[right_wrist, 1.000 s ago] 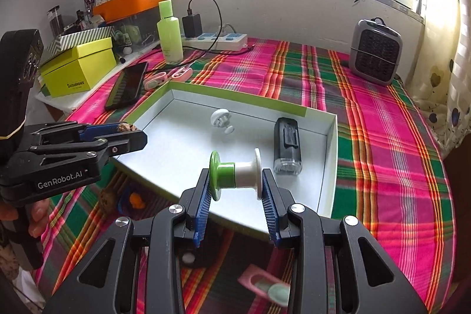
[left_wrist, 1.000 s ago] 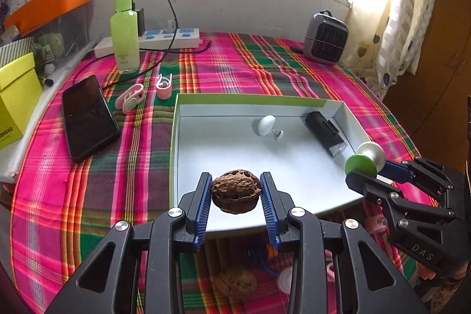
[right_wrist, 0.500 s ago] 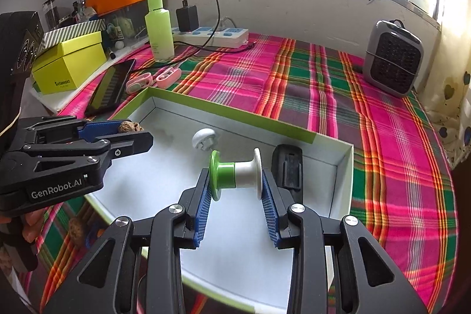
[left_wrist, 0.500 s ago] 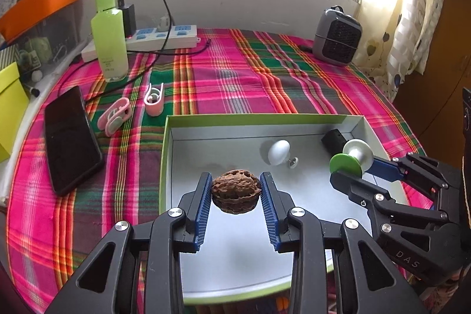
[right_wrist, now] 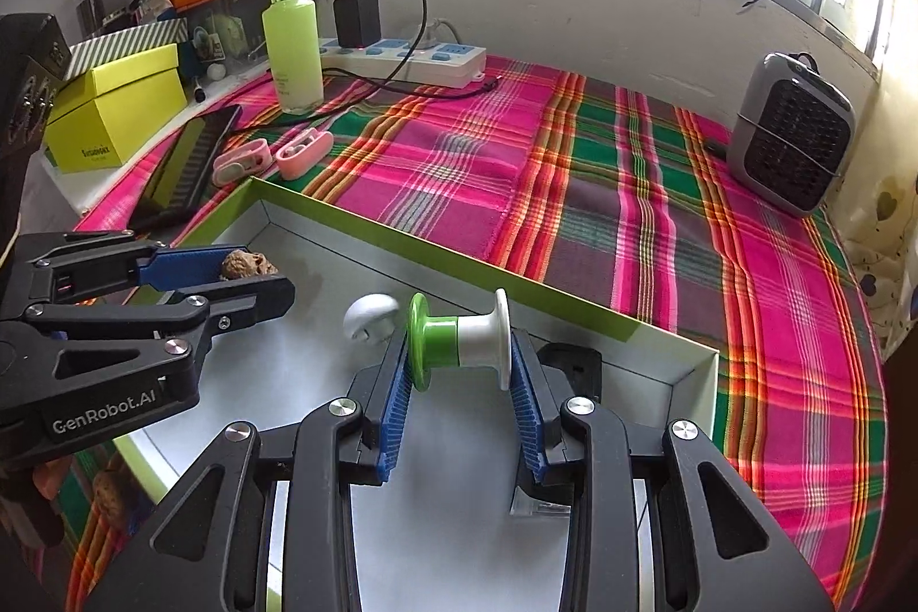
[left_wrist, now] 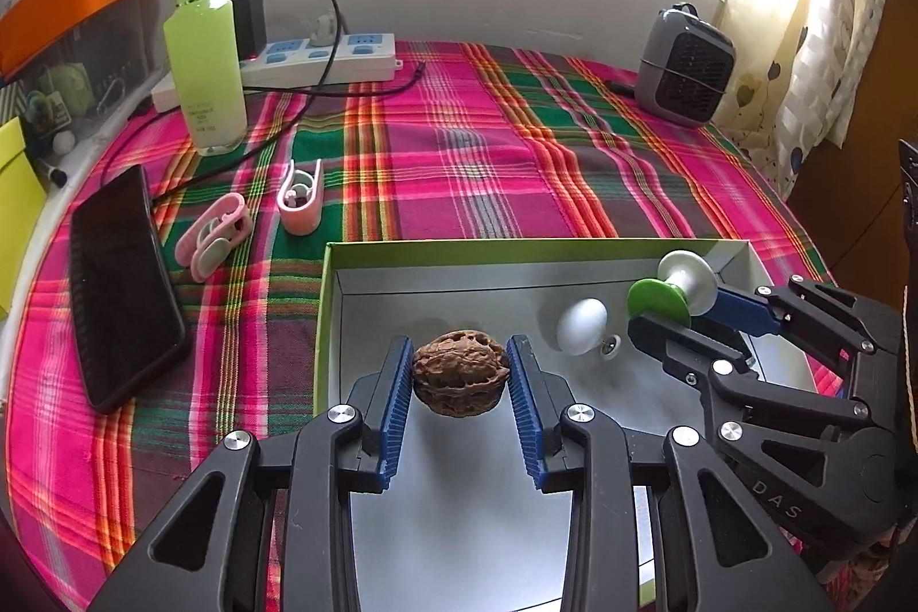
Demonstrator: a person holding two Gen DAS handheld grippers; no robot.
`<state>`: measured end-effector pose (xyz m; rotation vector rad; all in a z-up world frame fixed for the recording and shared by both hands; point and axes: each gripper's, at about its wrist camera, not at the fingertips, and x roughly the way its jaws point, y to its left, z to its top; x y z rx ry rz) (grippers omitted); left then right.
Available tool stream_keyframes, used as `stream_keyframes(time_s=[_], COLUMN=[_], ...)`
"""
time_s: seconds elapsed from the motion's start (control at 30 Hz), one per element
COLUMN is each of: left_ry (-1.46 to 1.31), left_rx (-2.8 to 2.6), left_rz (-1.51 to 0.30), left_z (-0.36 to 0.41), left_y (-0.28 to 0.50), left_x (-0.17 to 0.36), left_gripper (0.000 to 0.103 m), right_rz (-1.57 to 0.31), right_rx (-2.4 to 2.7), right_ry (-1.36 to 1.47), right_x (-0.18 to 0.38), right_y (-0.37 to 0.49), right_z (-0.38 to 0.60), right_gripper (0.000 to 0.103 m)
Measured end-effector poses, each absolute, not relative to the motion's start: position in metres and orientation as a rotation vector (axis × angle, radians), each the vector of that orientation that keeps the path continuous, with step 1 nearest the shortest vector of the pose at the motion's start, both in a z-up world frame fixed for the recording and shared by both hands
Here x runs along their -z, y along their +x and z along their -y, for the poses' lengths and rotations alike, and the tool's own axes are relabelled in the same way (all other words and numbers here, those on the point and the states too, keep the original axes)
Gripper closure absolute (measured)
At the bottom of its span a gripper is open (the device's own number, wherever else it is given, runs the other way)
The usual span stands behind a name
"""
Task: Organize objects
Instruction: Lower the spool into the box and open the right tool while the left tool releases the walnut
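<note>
The left claw (left_wrist: 461,374) is clamped on a brown walnut (left_wrist: 461,373), its blue ribbed pads pressed against either side of the shell, and holds it above the grey floor of the shallow green-rimmed tray (left_wrist: 323,314), near the tray's left wall. The right claw (right_wrist: 461,354) is clamped on a small spool (right_wrist: 459,341) with one green flange and one white flange, gripped end to end and held over the right part of the same tray (right_wrist: 367,229); in the left wrist view that spool (left_wrist: 672,289) shows at the tip of the right claw (left_wrist: 677,305), close to the far wall. Between the two claws a white knob (left_wrist: 581,318) lies on the tray floor with its small metal foot beside it. A dark object (right_wrist: 574,364) sits in the tray behind the right claw, mostly hidden, so what it is cannot be told for sure. The tray rests on a bench covered by a pink, green and orange plaid cloth (left_wrist: 459,153). On the cloth to the left of the tray lie a black phone (left_wrist: 123,288) and two pink clips (left_wrist: 241,216), with a pale green bottle (left_wrist: 205,55) standing upright farther back beside a white power strip (left_wrist: 321,53). A small grey heater (left_wrist: 685,67) stands at the far right, well apart from the tray. A yellow-green box (right_wrist: 117,107) sits off the cloth at the left.
</note>
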<state>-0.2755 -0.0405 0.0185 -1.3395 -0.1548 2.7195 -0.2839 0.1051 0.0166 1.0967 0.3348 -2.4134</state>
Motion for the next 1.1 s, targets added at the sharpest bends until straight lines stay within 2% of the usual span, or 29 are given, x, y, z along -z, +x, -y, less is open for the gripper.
stream_keyframes(time_s=[1.1], left_ry=[-1.340], left_rx=[-2.728], left_rz=[0.104], left_z=[0.040], left_y=[-0.283], left_x=[-0.015], left_gripper=[0.071], right_rz=[-0.440], right_rx=[2.381], right_ry=[1.168], right_x=[-0.007], right_y=[-0.291], right_z=[-0.092], right_gripper=[0.069])
